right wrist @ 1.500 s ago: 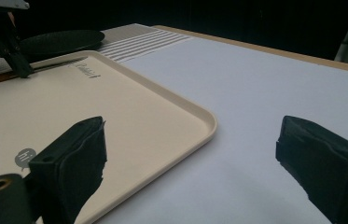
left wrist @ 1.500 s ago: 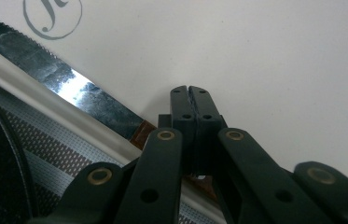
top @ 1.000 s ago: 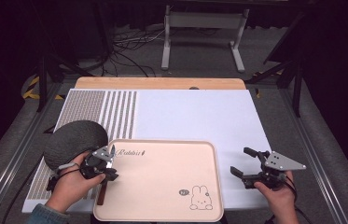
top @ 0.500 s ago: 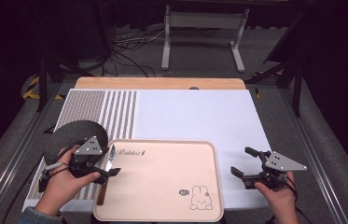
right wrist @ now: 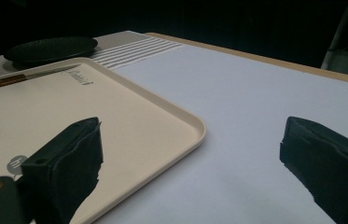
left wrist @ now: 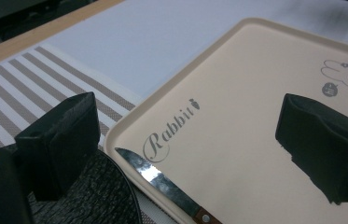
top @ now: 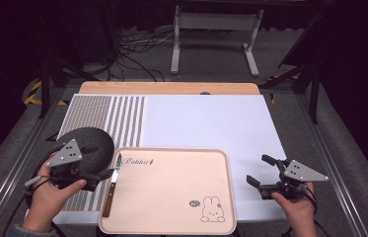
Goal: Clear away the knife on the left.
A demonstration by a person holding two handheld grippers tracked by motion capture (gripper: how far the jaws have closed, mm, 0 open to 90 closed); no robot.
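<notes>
Two grippers are held over the near edge of the bench, one at each side of a beige tray. The left gripper is held above the left rim of the tray, and its jaws have just been opening; they now stand wide apart with nothing pressed between them. A knife is laid just inside the tray's left rim, its blade pointed away from the person and its brown wooden handle turned toward the near edge. In the left gripper view the blade is seen low between the jaws, lying flat on the tray and touched by neither pad, with the printed word "Rabbit" just beyond its tip.

A dark round plate is set on the striped mat just left of the tray, partly covered by the left hand and its gripper. In the left gripper view the plate's rough dark surface is seen beside the tray's rim.

The right gripper is held by the right hand over the white sheet, just right of the tray's near right corner. Its jaws are spread wide and nothing is held in them. In the right gripper view the tray's corner is seen between the jaws, with the plate and the knife far off.
</notes>
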